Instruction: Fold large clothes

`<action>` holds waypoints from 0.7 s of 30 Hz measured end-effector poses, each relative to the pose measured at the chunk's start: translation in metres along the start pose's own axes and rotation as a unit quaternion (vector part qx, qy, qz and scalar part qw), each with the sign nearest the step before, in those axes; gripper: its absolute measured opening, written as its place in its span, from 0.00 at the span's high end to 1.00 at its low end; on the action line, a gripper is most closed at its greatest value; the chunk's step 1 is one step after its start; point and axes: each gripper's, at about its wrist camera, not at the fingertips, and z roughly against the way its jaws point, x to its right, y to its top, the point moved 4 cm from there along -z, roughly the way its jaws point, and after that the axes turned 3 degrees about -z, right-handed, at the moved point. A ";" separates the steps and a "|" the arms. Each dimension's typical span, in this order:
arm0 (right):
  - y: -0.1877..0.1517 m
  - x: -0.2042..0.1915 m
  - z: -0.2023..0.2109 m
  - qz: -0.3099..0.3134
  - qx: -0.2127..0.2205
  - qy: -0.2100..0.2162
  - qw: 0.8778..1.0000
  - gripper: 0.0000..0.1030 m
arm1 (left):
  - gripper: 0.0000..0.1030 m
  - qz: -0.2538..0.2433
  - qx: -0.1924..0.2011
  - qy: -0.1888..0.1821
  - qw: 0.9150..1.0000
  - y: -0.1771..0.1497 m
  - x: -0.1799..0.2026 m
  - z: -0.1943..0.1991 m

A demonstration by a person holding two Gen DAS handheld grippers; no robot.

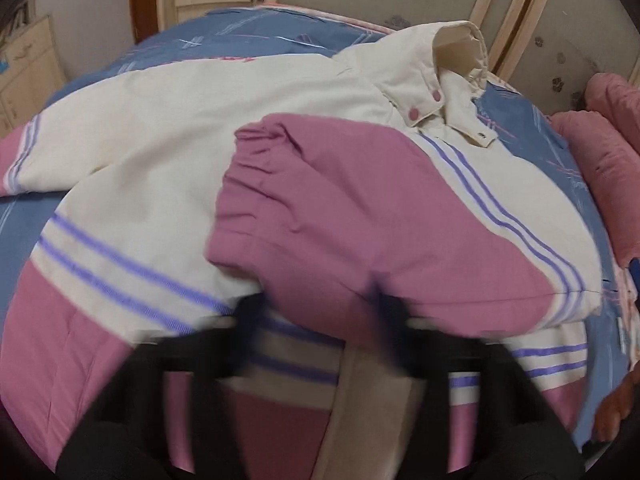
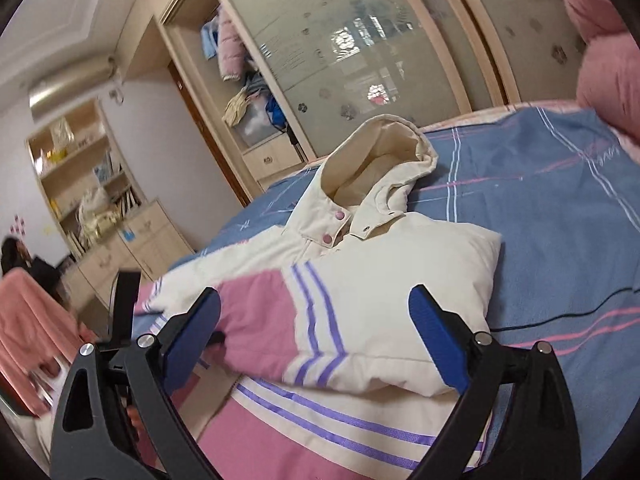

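Two claws over one big jacket on the bed.

The left claw [image 1: 316, 312] is blurry and pinches the pink sleeve [image 1: 320, 208], which lies folded over the one cream and pink jacket [image 2: 360, 280]. The right claw [image 2: 316, 332] is wide open, with the jacket just past its two blue pads [image 2: 436, 344]. The jacket lies flat on the blue bed cover [image 2: 540, 208], hood [image 2: 380, 156] far away.

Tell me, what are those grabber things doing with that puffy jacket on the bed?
A person is folding a big cream and pink jacket laid out on a blue bedspread. One pink sleeve is already folded across the front. The left gripper is down at that sleeve's near edge, too blurred to tell if it pinches the cloth. The right gripper stands wide open over the jacket with nothing in it. The other sleeve still lies spread out.
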 end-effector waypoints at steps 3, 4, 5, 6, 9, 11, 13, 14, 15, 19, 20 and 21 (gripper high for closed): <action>-0.001 0.005 -0.003 0.013 -0.004 -0.043 0.999 0.08 | 0.79 0.018 0.029 -0.012 0.999 0.015 -0.009 0.010; -0.001 0.008 -0.003 0.020 -0.003 -0.064 0.998 0.08 | 0.79 0.020 0.038 -0.003 0.999 0.019 -0.013 0.013; 0.000 0.012 -0.001 0.032 0.000 -0.099 0.995 0.08 | 0.79 0.023 0.044 0.006 0.999 0.022 -0.016 0.015; 0.000 0.017 0.000 0.048 -0.001 -0.137 0.989 0.08 | 0.79 0.024 0.048 0.012 0.998 0.024 -0.020 0.017; -0.006 0.033 0.001 0.095 -0.034 -0.200 0.975 0.08 | 0.79 0.024 0.047 0.020 0.998 0.024 -0.026 0.015; -0.016 0.045 -0.003 0.110 -0.074 -0.206 0.969 0.08 | 0.79 0.026 0.043 0.030 0.998 0.023 -0.030 0.010; -0.031 0.056 -0.011 0.114 -0.118 -0.197 0.967 0.08 | 0.79 0.027 0.042 0.037 0.998 0.024 -0.032 0.005; -0.038 0.058 -0.017 0.114 -0.131 -0.197 0.965 0.08 | 0.78 0.027 0.042 0.039 0.998 0.022 -0.032 0.006; -0.045 0.058 -0.026 0.119 -0.146 -0.200 0.962 0.08 | 0.78 0.027 0.042 0.043 0.998 0.022 -0.031 0.005; -0.056 0.053 -0.060 0.151 -0.149 -0.270 0.939 0.08 | 0.75 0.009 0.047 0.058 0.997 0.019 -0.021 0.006; -0.053 0.060 -0.065 0.144 -0.146 -0.310 0.928 0.08 | 0.75 0.006 0.046 0.061 0.997 0.018 -0.020 0.006; -0.049 0.071 -0.065 0.132 -0.147 -0.348 0.917 0.08 | 0.74 0.002 0.044 0.068 0.997 0.017 -0.019 0.005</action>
